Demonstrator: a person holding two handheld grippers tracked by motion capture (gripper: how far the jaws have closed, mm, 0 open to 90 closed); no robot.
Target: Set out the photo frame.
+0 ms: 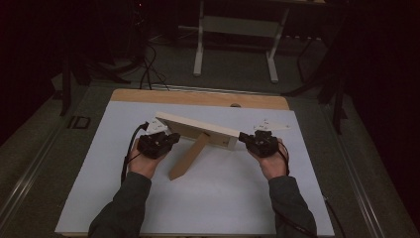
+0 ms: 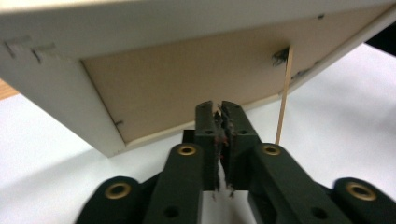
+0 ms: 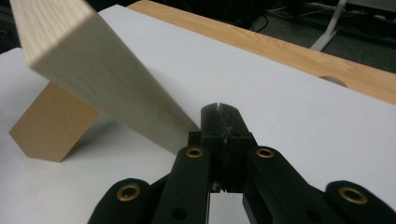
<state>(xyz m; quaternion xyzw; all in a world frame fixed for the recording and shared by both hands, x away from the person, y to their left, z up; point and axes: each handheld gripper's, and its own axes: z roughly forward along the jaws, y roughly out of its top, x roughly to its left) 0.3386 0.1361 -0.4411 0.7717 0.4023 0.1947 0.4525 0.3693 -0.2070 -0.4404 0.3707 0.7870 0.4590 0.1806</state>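
Pale wooden picture frame point(image 1: 198, 128) leaning on its brown fold-out stand point(image 1: 188, 156), between two grippers.
It stands back-side toward the person on the white tabletop point(image 1: 223, 198); left gripper point(image 1: 171, 139) and right gripper point(image 1: 242, 136), jaws pressed together and empty, sit at its lower corners.

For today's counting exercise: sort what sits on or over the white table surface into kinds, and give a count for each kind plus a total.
Picture frame, pale wood, propped on its brown back stand: 1
Black two-jaw grippers, left gripper and right gripper, each with jaws together at one end of the frame: 2
Hands holding the grippers: 2
Total: 5
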